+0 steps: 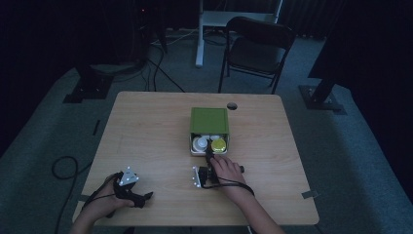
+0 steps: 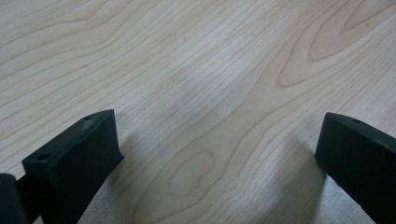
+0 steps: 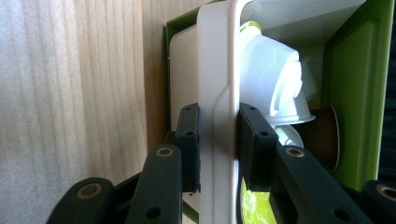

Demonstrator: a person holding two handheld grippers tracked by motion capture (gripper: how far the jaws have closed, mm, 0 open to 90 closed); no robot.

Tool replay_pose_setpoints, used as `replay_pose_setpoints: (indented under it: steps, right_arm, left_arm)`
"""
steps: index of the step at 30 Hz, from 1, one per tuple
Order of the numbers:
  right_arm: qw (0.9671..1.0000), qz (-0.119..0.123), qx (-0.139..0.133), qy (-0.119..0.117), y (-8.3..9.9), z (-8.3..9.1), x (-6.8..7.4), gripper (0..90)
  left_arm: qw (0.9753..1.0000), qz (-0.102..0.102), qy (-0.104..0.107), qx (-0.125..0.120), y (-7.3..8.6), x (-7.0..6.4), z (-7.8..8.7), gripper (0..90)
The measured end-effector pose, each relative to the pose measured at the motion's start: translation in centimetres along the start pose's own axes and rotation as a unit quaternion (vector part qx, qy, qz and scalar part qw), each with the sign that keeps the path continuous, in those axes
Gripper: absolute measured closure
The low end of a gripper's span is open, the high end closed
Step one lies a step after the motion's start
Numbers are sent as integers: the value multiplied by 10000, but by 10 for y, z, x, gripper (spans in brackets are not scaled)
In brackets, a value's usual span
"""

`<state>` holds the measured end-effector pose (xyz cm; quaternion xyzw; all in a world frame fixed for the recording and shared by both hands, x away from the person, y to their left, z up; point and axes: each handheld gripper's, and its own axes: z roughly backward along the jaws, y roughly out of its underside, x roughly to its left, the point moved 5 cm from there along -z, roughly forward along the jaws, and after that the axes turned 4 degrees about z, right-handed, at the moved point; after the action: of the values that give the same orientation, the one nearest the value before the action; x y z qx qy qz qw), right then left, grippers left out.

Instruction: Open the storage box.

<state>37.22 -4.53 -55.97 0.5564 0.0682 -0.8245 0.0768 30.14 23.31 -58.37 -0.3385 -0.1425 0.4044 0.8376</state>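
A green box (image 1: 209,120) stands at the middle of the wooden table (image 1: 146,131), with a white drawer (image 1: 196,152) pulled out of its near side. Inside the drawer lie white capsules (image 1: 201,143) and a yellow-lidded one (image 1: 218,145). My right gripper (image 1: 209,155) is shut on the drawer's front wall (image 3: 218,93), one jaw outside and one inside; white capsules (image 3: 273,79) and a brown one (image 3: 322,135) lie just behind the wall. My left gripper (image 1: 144,197) rests near the table's front left edge, its jaws wide open over bare wood (image 2: 201,93), holding nothing.
A black folding chair (image 1: 255,46) and a white stand (image 1: 200,34) are beyond the far edge of the table. A round cable hole (image 1: 232,106) sits near the far edge. Black cables (image 1: 65,168) trail on the grey floor to the left.
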Motion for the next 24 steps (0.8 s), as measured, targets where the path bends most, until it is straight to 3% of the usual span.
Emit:
replay_pose_setpoints:
  steps: [24]
  right_arm:
    - [9998, 128, -70, -102, -3, 23, 9, 721]
  left_arm:
    - [10000, 0, -1, -1, 0, 0, 0, 0]
